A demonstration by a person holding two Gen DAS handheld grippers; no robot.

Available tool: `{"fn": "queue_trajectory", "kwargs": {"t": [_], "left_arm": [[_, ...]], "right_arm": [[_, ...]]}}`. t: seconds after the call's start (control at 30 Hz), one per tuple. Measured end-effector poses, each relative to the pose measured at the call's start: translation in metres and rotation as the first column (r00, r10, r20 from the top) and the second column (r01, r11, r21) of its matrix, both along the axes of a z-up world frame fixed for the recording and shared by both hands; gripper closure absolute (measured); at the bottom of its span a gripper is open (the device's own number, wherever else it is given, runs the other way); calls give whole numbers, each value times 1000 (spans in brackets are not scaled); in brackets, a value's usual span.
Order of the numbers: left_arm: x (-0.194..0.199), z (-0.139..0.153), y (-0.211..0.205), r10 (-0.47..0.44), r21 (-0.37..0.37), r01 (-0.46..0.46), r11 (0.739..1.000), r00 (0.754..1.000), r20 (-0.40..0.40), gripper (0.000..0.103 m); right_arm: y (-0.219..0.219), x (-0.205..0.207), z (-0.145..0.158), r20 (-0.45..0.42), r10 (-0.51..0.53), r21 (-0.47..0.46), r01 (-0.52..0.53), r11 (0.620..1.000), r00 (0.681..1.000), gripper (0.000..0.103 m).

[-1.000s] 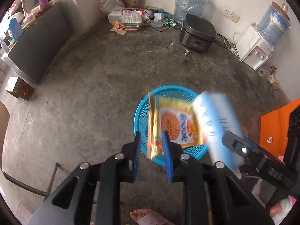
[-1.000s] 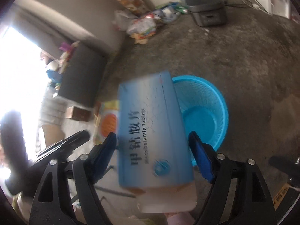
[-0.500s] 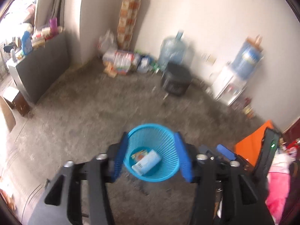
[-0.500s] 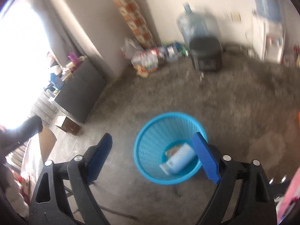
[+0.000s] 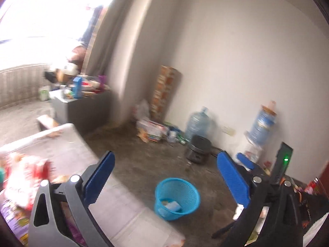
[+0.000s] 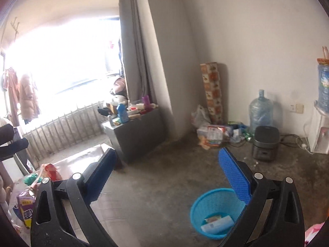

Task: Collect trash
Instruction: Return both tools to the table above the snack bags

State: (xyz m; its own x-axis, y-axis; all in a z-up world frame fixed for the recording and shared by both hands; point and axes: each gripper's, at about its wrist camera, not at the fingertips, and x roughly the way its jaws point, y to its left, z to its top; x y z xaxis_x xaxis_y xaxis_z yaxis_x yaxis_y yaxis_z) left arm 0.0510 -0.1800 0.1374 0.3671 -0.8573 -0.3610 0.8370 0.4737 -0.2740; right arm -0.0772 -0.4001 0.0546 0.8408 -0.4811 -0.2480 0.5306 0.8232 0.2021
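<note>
The blue mesh basket [image 5: 192,197] [image 6: 196,212] stands on the concrete floor below both grippers. Inside it lie a pale blue box [image 6: 218,223] [image 5: 172,205] and an orange snack packet [image 6: 213,218]. My left gripper [image 5: 165,155] is raised above the basket with its jaws opening and nothing between them. The jaws of my right gripper [image 6: 167,152] are opening too, and they are empty. More wrappers lie on a white tiled table [image 5: 127,205] at the lower left: a red packet [image 6: 49,169] and a purple pack [image 6: 25,205]. The left wrist view is blurred.
A grey cabinet [image 6: 139,131] loaded with bottles stands by the bright window. Along the far wall are a litter pile [image 6: 213,133], a water jug [image 6: 261,111], a black rice cooker [image 6: 265,144] and a water dispenser [image 6: 320,133].
Both grippers let go over the basket: the snack packet and the blue box now lie in it. Both jaws spread wide, and both hands rose and tilted up toward the wall.
</note>
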Motion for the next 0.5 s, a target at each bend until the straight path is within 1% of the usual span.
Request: {"fn": "queue_trajectory", "kwargs": {"t": [0.03, 0.1, 0.17, 0.23, 0.33, 0.43, 0.5], "left_arm": [[3, 0, 20, 50, -11, -50, 999, 999, 2, 5], [6, -1, 57, 151, -15, -151, 988, 988, -2, 5], [10, -2, 98, 256, -32, -256, 966, 967, -3, 5], [9, -2, 135, 362, -46, -362, 931, 932, -1, 5], [11, -3, 174, 461, -38, -461, 887, 887, -2, 5], [10, -5, 207, 541, -49, -540, 840, 841, 1, 5], [14, -11, 228, 570, -51, -570, 820, 821, -7, 5]], "right_arm": [[8, 3, 6, 4, 19, -12, -19, 1000, 1000, 7], [21, 8, 14, 11, 65, -31, -65, 997, 998, 7], [32, 16, 22, 19, 122, -38, -121, 992, 992, 7], [42, 22, 26, 23, 162, -43, -161, 986, 987, 7], [62, 38, 30, 36, 244, -34, -242, 970, 969, 7], [82, 56, 31, 28, 323, -38, -322, 946, 946, 7], [92, 71, 29, 18, 377, -25, -376, 926, 926, 7]]}}
